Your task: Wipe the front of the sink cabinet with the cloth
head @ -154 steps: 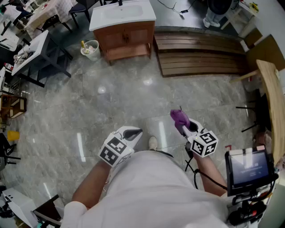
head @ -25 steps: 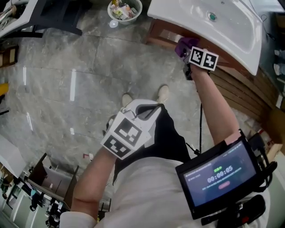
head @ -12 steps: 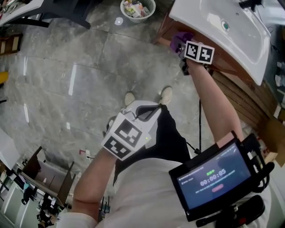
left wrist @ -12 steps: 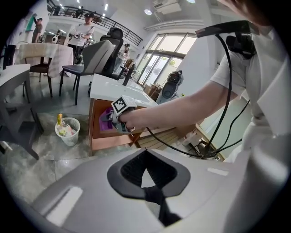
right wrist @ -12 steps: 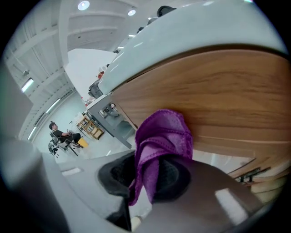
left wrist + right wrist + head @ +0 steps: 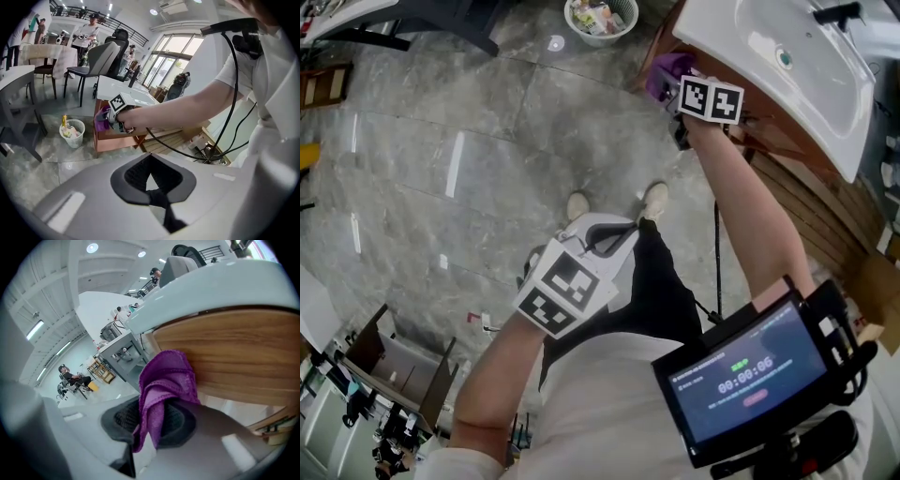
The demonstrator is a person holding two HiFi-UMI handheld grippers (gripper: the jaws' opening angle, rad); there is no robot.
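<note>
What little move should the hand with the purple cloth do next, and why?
Probably slide the right gripper along the wooden cabinet front, away from its corner, keeping the purple cloth pressed on. The cloth is clamped in the gripper and sits at the corner just under the white basin, with much wood stretching beyond.

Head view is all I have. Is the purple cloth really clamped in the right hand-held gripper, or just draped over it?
Observer: Clamped. The right gripper view shows the cloth pinched between the jaws of the right hand-held gripper.
Operator: Is it touching anything?
Observer: Its bunched end lies against the wooden cabinet front, just under the white sink top.
Operator: And the other one?
Observer: The left hand-held gripper is shut, with nothing between its jaws.
</note>
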